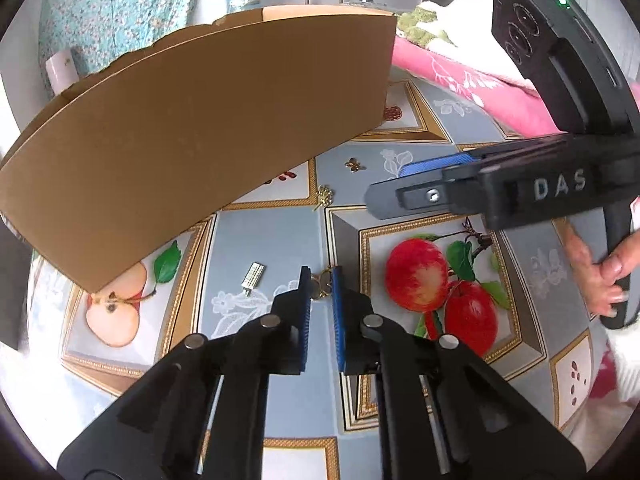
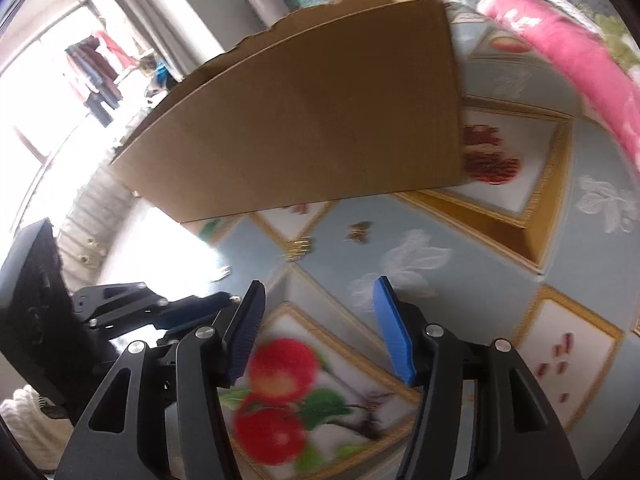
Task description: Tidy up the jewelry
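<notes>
My left hand-held gripper (image 1: 320, 280) points down at the counter (image 1: 272, 240), its blue pads clamped on a small gold ring piece (image 1: 322, 285) that shows in the narrow gap between the fingertips. The piece sits at the counter surface; whether it is lifted clear I cannot tell. Left of it, apart, a small silver bar (image 1: 253, 276) lies on the oilcloth. Farther up the counter lie a gold cluster (image 1: 325, 196) and a gold butterfly (image 1: 355, 165), near each other and just in front of the cardboard box (image 1: 200, 136). The box stands open-topped, with a torn upper edge, across the far left of the counter. My right hand-held gripper (image 2: 318, 312) hangs above the counter to the right of the left one, its jaws apart with nothing between them; below the gap is only the printed apple pattern (image 2: 276, 392). In the left wrist view the right tool enters from the right edge, with my hand (image 1: 600, 276) wrapped round its grip. In the right wrist view the butterfly (image 2: 359, 232) and the cluster (image 2: 298, 250) lie ahead of the open fingers, well apart from them. A pink cloth (image 1: 472, 84) lies along the far right of the counter.
</notes>
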